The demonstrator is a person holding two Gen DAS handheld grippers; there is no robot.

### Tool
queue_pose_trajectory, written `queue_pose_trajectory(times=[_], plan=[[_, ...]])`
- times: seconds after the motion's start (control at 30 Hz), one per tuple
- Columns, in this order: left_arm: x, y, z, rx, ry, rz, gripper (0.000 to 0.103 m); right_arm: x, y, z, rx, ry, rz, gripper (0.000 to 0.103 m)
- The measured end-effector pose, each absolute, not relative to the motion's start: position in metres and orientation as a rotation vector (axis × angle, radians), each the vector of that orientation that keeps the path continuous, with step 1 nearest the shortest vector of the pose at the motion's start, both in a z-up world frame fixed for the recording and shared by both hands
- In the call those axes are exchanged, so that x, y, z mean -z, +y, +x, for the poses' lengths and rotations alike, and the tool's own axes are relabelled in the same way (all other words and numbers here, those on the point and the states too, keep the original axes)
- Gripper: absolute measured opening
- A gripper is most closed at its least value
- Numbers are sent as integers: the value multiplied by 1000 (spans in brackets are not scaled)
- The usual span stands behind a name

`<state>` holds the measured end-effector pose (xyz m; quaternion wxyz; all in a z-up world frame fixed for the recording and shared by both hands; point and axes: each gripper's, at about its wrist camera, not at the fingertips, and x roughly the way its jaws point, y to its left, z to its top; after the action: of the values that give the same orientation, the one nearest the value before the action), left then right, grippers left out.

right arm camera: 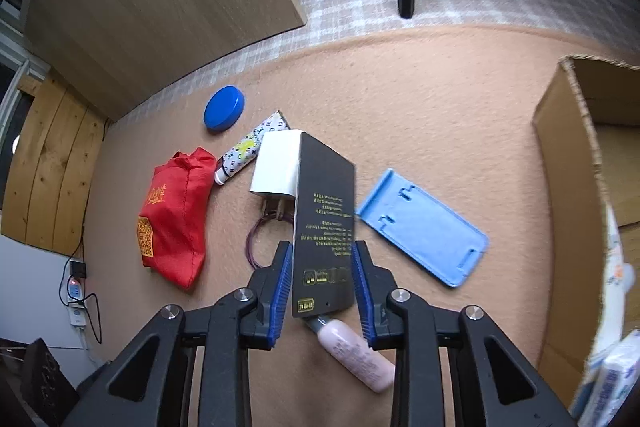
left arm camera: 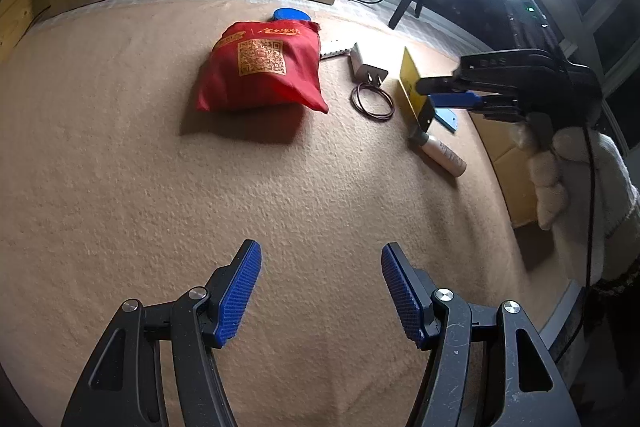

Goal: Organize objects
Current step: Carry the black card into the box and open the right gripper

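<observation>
A flat black box with gold print (right arm camera: pixel 324 195) stands upright between the blue pads of my right gripper (right arm camera: pixel 322 247), which is shut on its lower part. In the left wrist view the same box shows a yellow face (left arm camera: pixel 408 79), held just above the carpet by the right gripper (left arm camera: pixel 424 97) in a white-gloved hand (left arm camera: pixel 568 179). A pink bottle (right arm camera: pixel 356 355) lies on the carpet under the box. My left gripper (left arm camera: pixel 321 251) hangs open over bare carpet, with nothing between its fingers.
On the tan carpet lie a red cloth bag (right arm camera: pixel 176 215), a blue lid (right arm camera: pixel 223 107), a patterned tube (right arm camera: pixel 248 151), a white charger (right arm camera: pixel 276 167), a brown cord loop (left arm camera: pixel 372 101) and a blue plastic holder (right arm camera: pixel 424 227). An open cardboard box (right arm camera: pixel 568 155) stands at the right.
</observation>
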<state>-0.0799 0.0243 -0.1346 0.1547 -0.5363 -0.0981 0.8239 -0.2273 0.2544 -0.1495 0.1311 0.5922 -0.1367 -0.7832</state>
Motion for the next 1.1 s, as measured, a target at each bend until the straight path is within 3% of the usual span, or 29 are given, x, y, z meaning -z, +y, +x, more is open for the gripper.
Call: queue_pose_trajectory(times=[0.23,0.33,0.53,0.8,1.1], plan=[[137,32,-84,-2344,-260,-1531,66,155,255,-225,2258,-304,1749,4],[138,35,-85,-2338,-251,-1535,66,159,251,-225,2274,-247,1745,1],[138,34,-85,-2348,-253,-1539,66,157,252,-224,2310,-196,1712,1],[134,39,-88,-2358,-251,-1530,66,116,272,-213,2397,-204,1581,1],[129,70,-95,-2332,-214,-1505,66,87,342,-192,2523,-276,1527,1]])
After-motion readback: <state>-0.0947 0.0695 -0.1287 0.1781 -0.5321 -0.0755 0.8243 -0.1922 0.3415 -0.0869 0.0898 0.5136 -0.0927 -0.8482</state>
